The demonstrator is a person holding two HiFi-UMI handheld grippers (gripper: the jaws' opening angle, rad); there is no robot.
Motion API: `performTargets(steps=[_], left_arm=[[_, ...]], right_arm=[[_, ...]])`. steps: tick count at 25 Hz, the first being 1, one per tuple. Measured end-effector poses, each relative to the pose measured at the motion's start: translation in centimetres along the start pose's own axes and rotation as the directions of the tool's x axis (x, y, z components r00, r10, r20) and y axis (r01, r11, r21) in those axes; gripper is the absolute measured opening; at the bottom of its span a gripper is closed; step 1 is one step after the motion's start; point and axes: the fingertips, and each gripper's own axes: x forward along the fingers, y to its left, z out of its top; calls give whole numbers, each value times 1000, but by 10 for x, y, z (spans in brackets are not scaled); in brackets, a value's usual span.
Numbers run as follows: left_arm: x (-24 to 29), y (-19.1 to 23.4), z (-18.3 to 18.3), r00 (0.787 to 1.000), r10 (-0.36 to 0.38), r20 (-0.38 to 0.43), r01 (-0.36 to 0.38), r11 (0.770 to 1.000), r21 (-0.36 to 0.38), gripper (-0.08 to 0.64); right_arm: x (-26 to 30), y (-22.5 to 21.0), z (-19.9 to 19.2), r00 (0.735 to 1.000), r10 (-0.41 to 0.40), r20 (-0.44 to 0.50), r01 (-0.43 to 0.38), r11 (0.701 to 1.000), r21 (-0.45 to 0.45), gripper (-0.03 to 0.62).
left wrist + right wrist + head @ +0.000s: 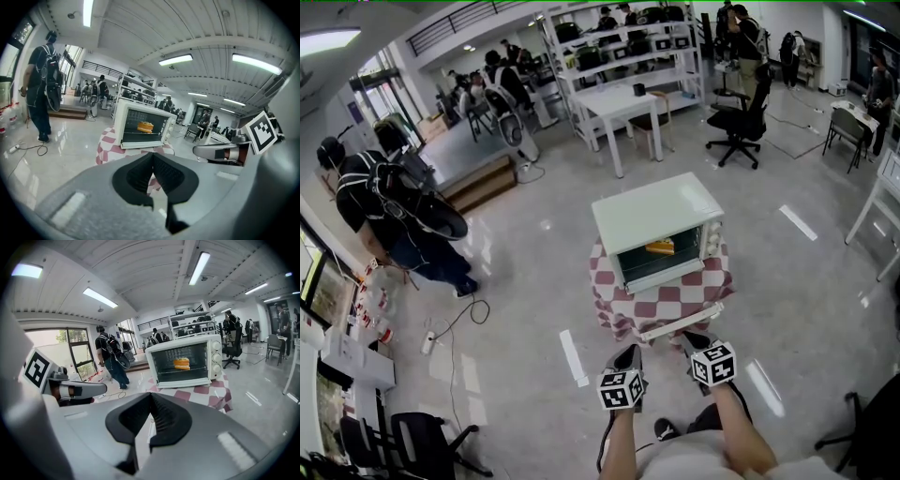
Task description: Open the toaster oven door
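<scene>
The white toaster oven [656, 220] stands on a small table with a red-and-white checked cloth [609, 305]. Its glass door hangs down and open, and the white handle bar [680, 322] points toward me. An orange-yellow piece of food [660, 247] lies on the rack inside; it is also seen as the food [182, 363] in the right gripper view. My left gripper [627, 359] and right gripper [696, 343] hover side by side just in front of the handle. Both are shut with nothing between the pads. The right gripper [151, 398] faces the oven [185, 362], and the left gripper [153, 158] sees it slightly from the left.
A person with a backpack [389, 202] stands on the glossy floor to the left. A cable and power strip [431, 339] lie on the floor nearby. White tables, shelving [623, 56] and black office chairs [741, 122] fill the back of the room.
</scene>
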Motion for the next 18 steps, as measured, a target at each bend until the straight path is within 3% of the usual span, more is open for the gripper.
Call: performTargets(steps=[3,8,18], left_arm=[[-4,8,2,1000,23,12,-22,1000,-13,6],[-2,3,-5,1000,-20,-1,20,999,-41,6],[6,-11,-2,996,-89,-19,88,996,-19,6]], right_arm=[[0,2,0,1000,2,-1,-2,1000,-1,3],[1,4,-5,1000,7,-2,-7,1000,-12,3],[-1,-3,-1,1000,-9,3,9,1000,-8,3]])
